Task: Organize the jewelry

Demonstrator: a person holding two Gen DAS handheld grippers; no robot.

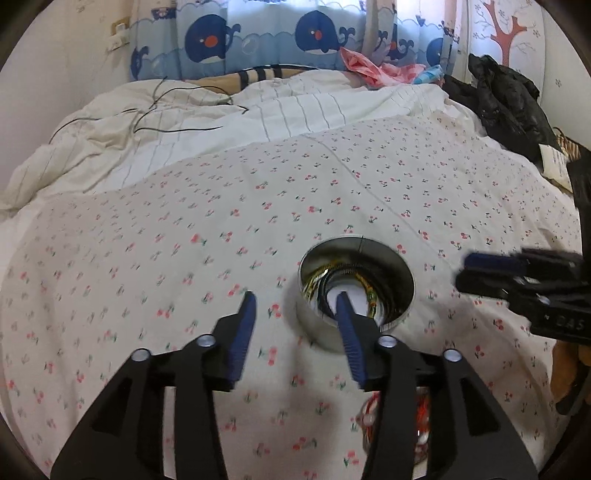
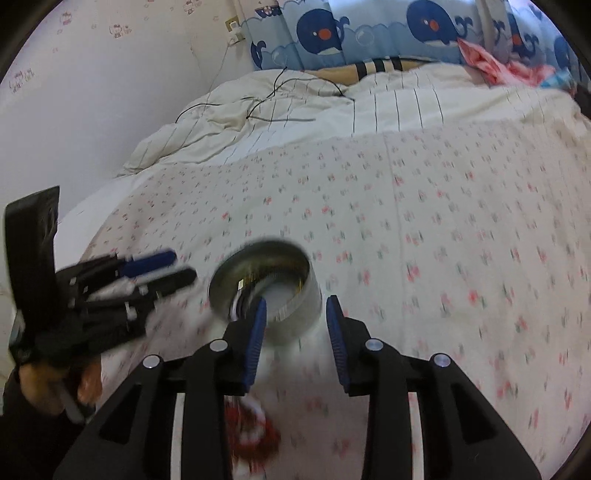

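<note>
A round metal tin (image 1: 325,332) stands on the cherry-print bed sheet (image 1: 221,229). Inside it lie gold chains (image 1: 317,278) and dark bands around a white patch. My left gripper (image 1: 295,299) is open just above the tin's left rim, its right finger over the tin's mouth, with nothing held. My right gripper (image 2: 296,301) is open too, hovering near the tin (image 2: 295,306) with empty pads. From the left wrist it shows at the right (image 1: 463,273), clear of the tin. Red beaded jewelry (image 2: 251,435) lies on the sheet below the fingers, partly hidden.
A crumpled striped duvet (image 1: 155,122) with a black cable (image 1: 177,129) fills the far side of the bed. Dark clothing (image 1: 506,107) is piled at the right edge. Whale-print curtains (image 1: 314,33) hang behind. A hand (image 2: 44,387) grips the left tool.
</note>
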